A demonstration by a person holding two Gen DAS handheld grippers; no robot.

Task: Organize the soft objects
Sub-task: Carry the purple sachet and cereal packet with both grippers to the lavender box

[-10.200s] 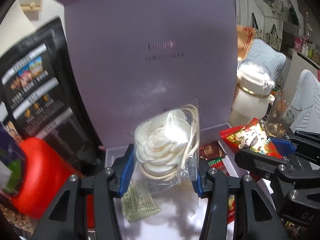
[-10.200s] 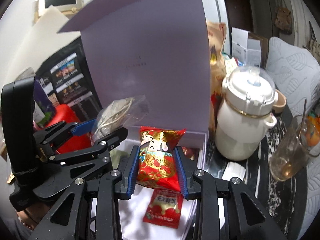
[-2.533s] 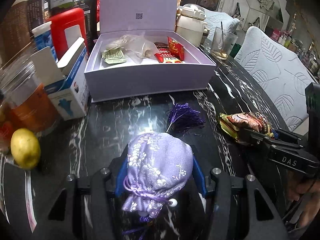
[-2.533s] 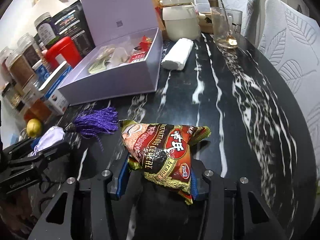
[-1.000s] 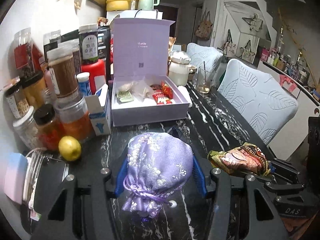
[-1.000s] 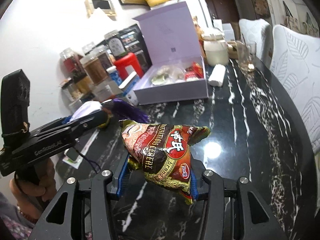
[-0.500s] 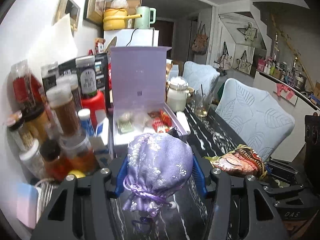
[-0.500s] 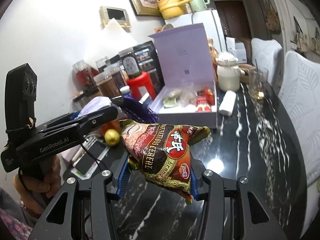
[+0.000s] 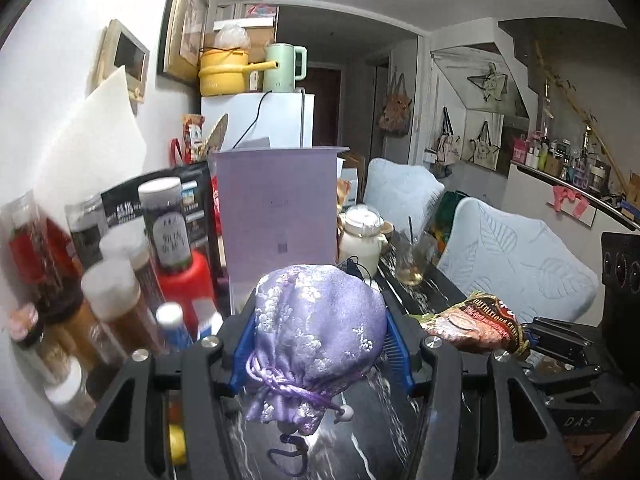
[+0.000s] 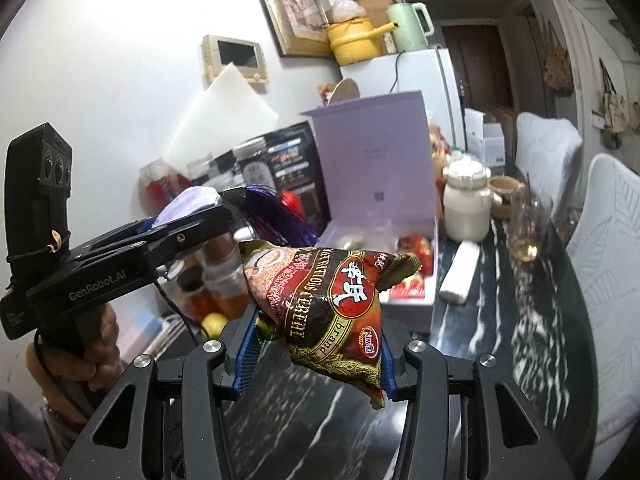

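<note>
I have the purple pouch pinched between the blue pads of my left gripper, held up in the air on the near side of the lilac box. My right gripper is clamped on the cereal packet, also held clear of the bench and just short of the box's near wall. The pouch's tassel hangs off its far end toward the box.

I judge this the carry step: both soft things are picked up and need to go into the open box, whose lid stands upright behind it. Next I would bring each gripper forward over the near wall and lower into free floor beside the red sachets already inside, minding the jars left of the box.

Against a second ago, both loads sit higher; the box looks smaller and lower, and its inside is now hidden behind the pouch in the left view. Both grips are unchanged.
</note>
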